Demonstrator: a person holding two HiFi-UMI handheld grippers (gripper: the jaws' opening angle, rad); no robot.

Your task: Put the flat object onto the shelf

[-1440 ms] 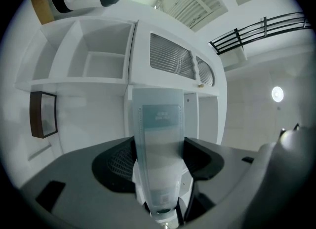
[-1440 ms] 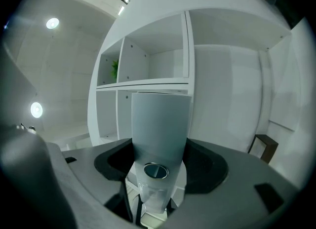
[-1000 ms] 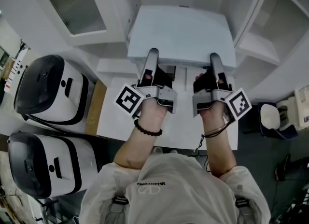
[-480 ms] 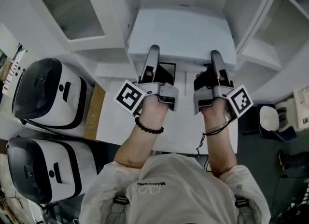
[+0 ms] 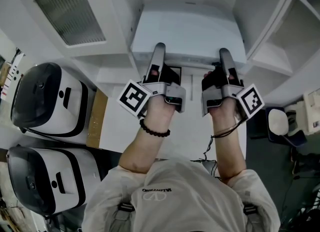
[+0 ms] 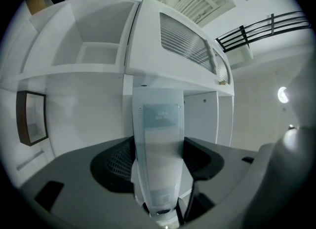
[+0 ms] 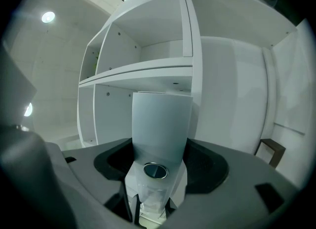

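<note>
The white shelf unit (image 5: 280, 31) fills the top of the head view, its open compartments running off to the upper right and a louvred door (image 5: 70, 11) at the upper left. In front of it, at the upper centre, lies the flat object (image 5: 189, 33), a pale, wide panel held out level. I cannot tell whether its far edge rests on a shelf board. Below it the white worktop (image 5: 120, 126) crosses the middle of the frame, and two black-and-white appliances (image 5: 47, 96) sit one below the other at the left edge. My left tongs (image 5: 159, 51) pinch the panel's near edge towards its left, and my right tongs (image 5: 225, 55) pinch the same edge towards its right. In each gripper view the panel rises edge-on, clamped between the two jaws. A dark bead bracelet (image 5: 152, 131) circles my left wrist.
</note>
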